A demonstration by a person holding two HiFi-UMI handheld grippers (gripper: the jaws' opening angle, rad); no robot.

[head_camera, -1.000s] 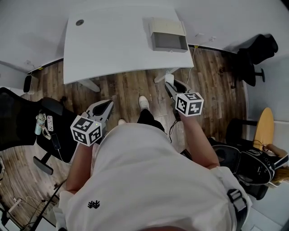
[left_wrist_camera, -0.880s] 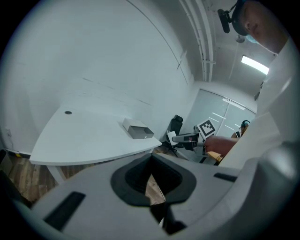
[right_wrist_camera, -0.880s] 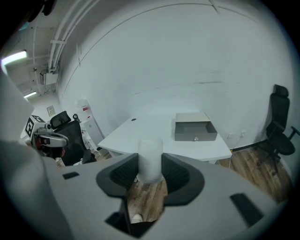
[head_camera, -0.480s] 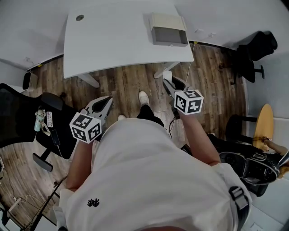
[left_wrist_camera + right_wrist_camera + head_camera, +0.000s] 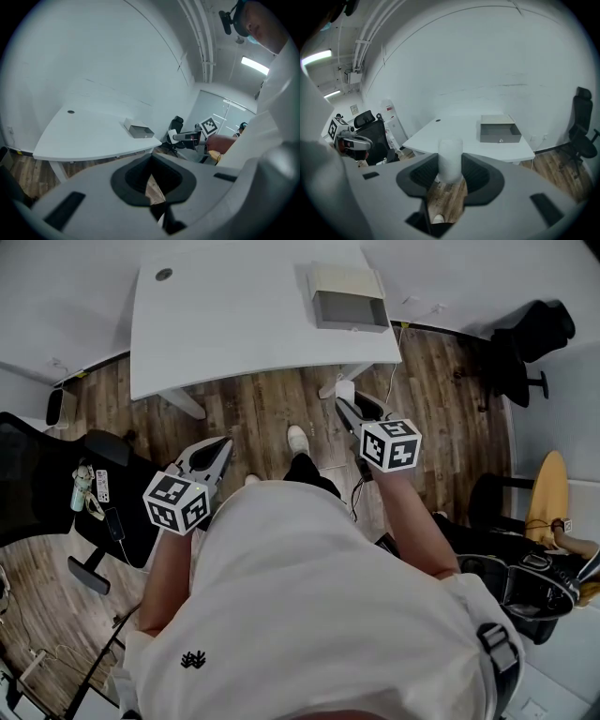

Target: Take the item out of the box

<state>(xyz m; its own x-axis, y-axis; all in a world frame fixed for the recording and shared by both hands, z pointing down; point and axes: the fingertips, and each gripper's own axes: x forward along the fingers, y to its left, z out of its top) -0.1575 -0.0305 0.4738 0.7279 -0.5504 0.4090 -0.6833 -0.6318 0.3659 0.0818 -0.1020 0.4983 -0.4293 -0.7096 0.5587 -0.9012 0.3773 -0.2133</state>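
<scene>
Seemingly light, stiff and slick, the white cylinder (image 5: 450, 152) sits pinched by its sides in the right tongs (image 5: 450, 165), left tongs (image 5: 151, 169) pressed together.

The worktop (image 5: 253, 324) is showing plain white. On it, the box (image 5: 347, 298) is looking pale beige on top and grey inside. Beneath the worktop, the floor (image 5: 262, 418) is showing brown wood grain. The left tool (image 5: 223, 444) and right tool (image 5: 343, 407) are showing light grey, with black-and-white square markers. The cylinder (image 5: 450, 159) in the right tool is looking frosted white.
</scene>
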